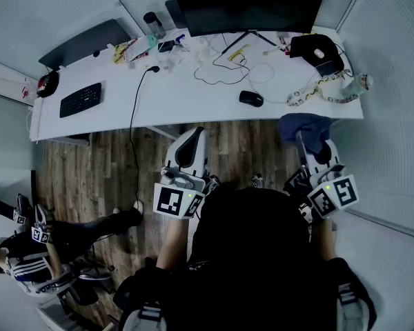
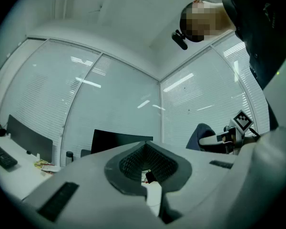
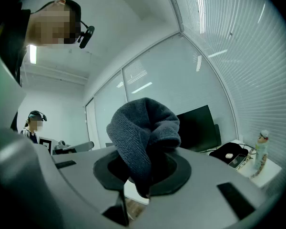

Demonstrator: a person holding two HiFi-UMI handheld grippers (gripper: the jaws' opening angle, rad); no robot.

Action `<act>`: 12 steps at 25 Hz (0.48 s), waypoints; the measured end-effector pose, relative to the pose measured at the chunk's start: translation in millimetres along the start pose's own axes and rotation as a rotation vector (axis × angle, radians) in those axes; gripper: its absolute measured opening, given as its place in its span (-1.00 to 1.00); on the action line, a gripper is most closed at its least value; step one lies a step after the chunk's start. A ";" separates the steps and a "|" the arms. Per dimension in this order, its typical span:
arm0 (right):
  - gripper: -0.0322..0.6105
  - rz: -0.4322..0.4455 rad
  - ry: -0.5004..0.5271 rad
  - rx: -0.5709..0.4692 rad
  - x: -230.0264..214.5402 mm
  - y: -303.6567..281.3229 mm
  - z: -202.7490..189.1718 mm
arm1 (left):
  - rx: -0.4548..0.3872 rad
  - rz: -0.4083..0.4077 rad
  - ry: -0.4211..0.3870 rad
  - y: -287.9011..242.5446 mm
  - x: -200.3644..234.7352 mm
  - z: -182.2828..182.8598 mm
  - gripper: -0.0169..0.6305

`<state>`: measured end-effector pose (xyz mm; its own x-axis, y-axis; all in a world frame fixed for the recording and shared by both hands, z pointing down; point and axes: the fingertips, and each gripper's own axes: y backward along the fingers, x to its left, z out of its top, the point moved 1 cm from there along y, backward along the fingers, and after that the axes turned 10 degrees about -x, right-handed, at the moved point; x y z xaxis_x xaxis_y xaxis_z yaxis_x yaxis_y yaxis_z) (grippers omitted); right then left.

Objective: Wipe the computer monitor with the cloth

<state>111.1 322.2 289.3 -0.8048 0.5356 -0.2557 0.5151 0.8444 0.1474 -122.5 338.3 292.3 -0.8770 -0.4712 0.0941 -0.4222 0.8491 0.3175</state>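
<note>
The black monitor (image 1: pixel 248 2) stands at the back of the white desk (image 1: pixel 193 98); it also shows in the left gripper view (image 2: pixel 119 140) and the right gripper view (image 3: pixel 198 128). My right gripper (image 1: pixel 310 135) is shut on a dark blue cloth (image 1: pixel 302 125), which bunches up out of the jaws (image 3: pixel 143 132). It hangs over the wood floor, short of the desk's front edge. My left gripper (image 1: pixel 188 149) is level with it, also off the desk, shut with nothing in it (image 2: pixel 145 175). From the left gripper view the cloth (image 2: pixel 202 135) is visible at the right.
On the desk lie a keyboard (image 1: pixel 81 99), a mouse (image 1: pixel 251 98), loose cables (image 1: pixel 221 67), a black pouch (image 1: pixel 317 52) and a bottle (image 1: pixel 152 24). A second screen (image 1: pixel 83 43) stands at the left. Another person (image 1: pixel 27 254) sits at the lower left. Glass walls with blinds enclose the corner.
</note>
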 end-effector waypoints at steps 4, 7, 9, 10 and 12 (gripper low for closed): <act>-0.66 -0.018 -0.019 -0.014 6.3 -4.7 -3.4 | 0.050 -0.011 0.014 4.9 7.1 -13.1 -0.93; -0.66 -0.022 -0.033 -0.004 1.8 -0.1 -3.5 | 0.054 -0.019 -0.002 3.5 5.0 -11.4 -0.93; -0.66 -0.036 -0.039 0.004 -6.2 5.0 -3.7 | 0.045 -0.013 -0.005 0.6 3.4 -9.3 -0.93; -0.66 -0.044 -0.039 0.005 -10.8 7.8 -3.5 | 0.041 -0.009 -0.008 -1.4 2.2 -9.6 -0.93; -0.66 -0.055 -0.040 0.004 -19.0 12.3 -2.5 | 0.047 -0.001 -0.019 -5.8 -0.8 -12.7 -0.93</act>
<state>132.0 322.5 298.3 -0.8196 0.4870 -0.3018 0.4713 0.8726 0.1282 -116.5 330.7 302.4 -0.8805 -0.4679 0.0754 -0.4332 0.8591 0.2727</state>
